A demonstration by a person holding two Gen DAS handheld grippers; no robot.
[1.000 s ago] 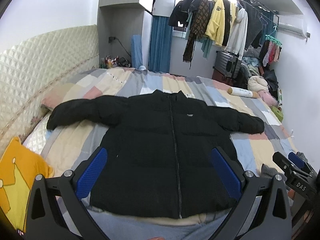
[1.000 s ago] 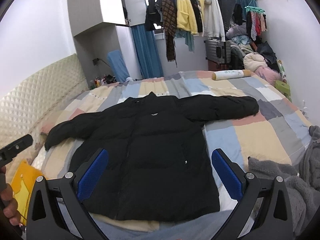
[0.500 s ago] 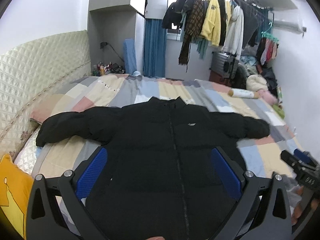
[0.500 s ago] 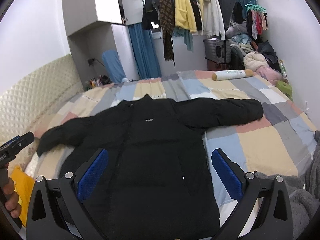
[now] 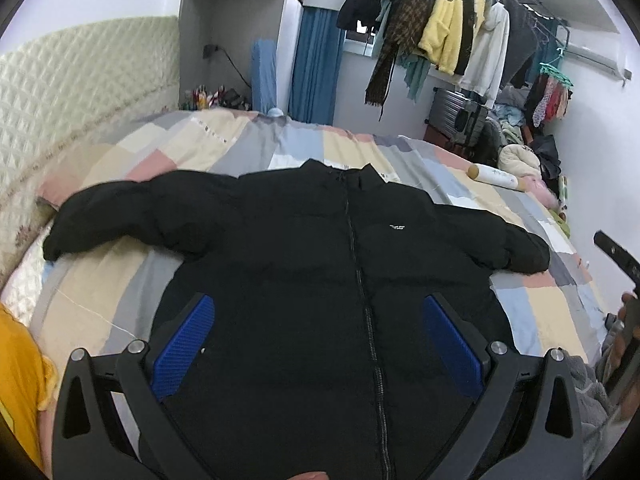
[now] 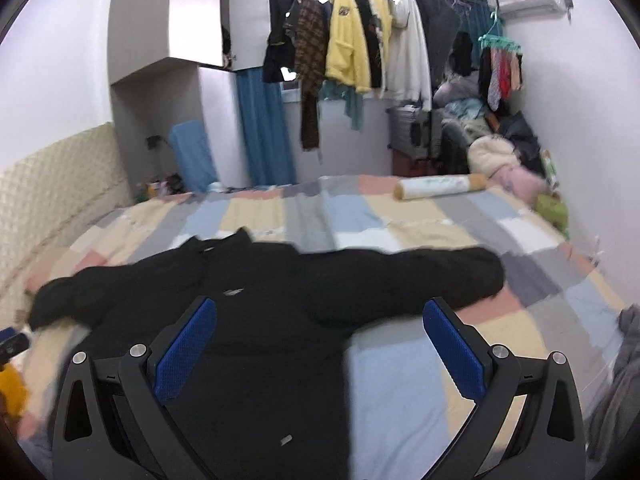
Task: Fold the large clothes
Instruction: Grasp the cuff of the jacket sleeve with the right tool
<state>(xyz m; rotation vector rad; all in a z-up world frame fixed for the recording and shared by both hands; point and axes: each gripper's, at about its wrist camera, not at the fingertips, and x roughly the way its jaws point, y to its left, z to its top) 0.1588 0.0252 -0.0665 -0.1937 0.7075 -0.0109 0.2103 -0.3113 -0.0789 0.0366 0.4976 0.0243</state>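
Black puffer jacket [image 5: 320, 280] spread flat on patchwork quilt [image 5: 224, 148], rolled tube [image 6: 436, 188] beyond

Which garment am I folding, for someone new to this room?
On the patchwork-quilted bed, look at the middle. A black zipped puffer jacket lies flat there, front up, both sleeves spread wide. Unlike the clothes hanging on the ceiling rack, it lies on the bed and has a small white chest logo.

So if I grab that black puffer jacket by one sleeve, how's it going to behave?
The jacket looks thickly padded, so probably light for its bulk and floppy. A lifted sleeve would likely drag the body along. The puffy fill may spring folds open. Both grippers are open, holding nothing.
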